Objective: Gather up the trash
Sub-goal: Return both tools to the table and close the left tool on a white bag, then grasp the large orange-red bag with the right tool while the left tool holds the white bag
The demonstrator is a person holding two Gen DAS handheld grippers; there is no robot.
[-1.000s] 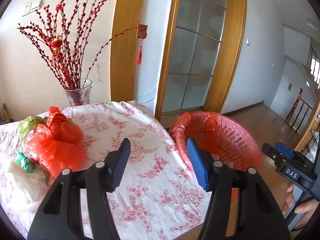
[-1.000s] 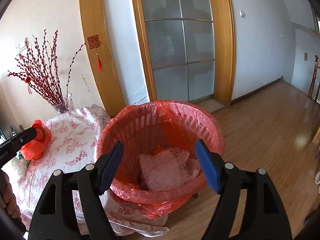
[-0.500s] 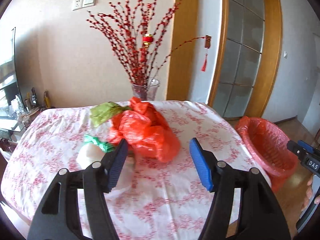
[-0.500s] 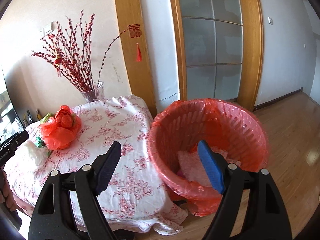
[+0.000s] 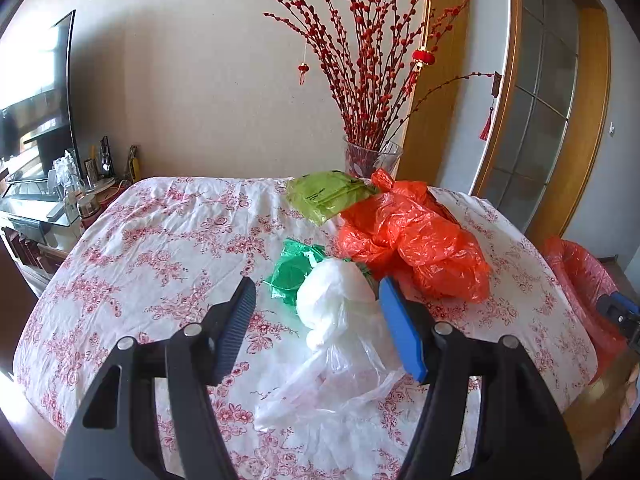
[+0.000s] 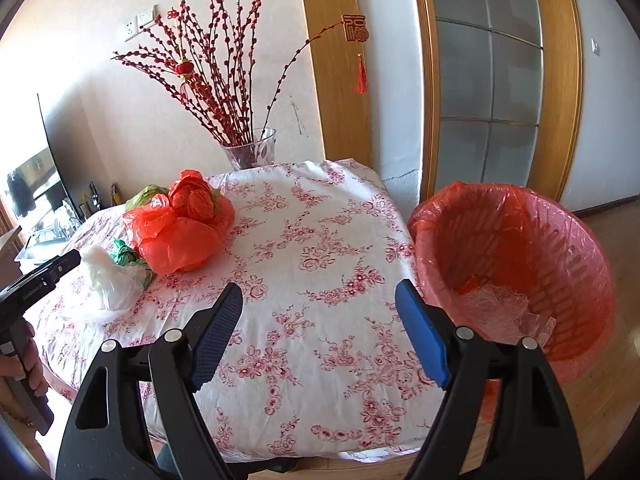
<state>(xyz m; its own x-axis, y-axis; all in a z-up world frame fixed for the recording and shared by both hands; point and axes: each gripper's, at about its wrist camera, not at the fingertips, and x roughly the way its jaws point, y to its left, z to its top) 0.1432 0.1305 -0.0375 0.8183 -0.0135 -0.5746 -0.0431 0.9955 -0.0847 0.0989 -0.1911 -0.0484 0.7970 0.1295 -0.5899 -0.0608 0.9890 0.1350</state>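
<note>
My left gripper (image 5: 316,328) hangs with its jaws spread wide around a crumpled white plastic bag (image 5: 340,312) on the floral tablecloth (image 5: 168,240), its thin clear tail trailing toward me. Behind it lie a wrinkled green bag (image 5: 292,270), a glossy orange bag (image 5: 416,240) and a flat yellow-green one (image 5: 328,196). My right gripper (image 6: 318,328), equally spread and empty, hovers over bare cloth beside the slatted bin (image 6: 516,272), whose red liner blurs its pale contents.

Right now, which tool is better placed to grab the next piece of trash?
Left. The left tool is open around the white plastic bag; the right tool is over bare tablecloth.
</note>
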